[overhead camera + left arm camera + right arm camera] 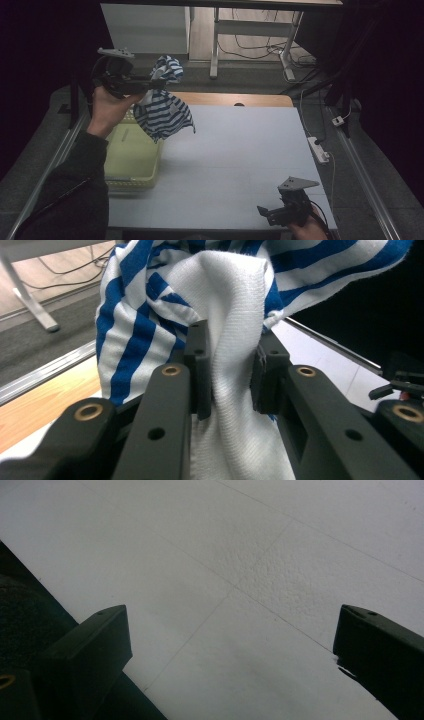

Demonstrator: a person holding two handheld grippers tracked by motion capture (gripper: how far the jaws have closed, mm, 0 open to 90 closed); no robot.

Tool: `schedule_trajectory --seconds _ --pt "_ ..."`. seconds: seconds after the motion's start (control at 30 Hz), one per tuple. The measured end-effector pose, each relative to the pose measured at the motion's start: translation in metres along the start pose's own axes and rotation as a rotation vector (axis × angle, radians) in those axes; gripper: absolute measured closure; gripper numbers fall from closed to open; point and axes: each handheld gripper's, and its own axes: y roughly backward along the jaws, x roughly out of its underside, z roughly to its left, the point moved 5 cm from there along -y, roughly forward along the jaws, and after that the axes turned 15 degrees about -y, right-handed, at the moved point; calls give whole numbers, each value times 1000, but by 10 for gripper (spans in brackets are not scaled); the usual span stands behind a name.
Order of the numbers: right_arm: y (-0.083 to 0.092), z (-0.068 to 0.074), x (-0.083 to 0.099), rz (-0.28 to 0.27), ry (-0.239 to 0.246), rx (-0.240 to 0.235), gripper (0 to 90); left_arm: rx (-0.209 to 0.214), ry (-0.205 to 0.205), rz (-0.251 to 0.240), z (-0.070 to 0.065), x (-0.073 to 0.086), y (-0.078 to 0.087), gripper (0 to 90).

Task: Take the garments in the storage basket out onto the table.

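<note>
Above yellow basket (131, 165) left gripper (152, 83) jaws clamp striped cloth (162, 112); right gripper (265, 212) jaws wide, near table edge (215, 222)

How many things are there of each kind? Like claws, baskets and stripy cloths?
Claws: 2, the left claw and the right claw
Baskets: 1, the yellow basket
Stripy cloths: 1, the blue and white cloth held in the left claw
Tables: 1, the white table
Total: 5
</note>
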Motion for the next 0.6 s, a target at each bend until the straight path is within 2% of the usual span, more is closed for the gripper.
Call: schedule_trajectory --seconds 0.6 --pt "0 0 0 1 6 1 18 51 -37 -15 -17 -31 -40 732"
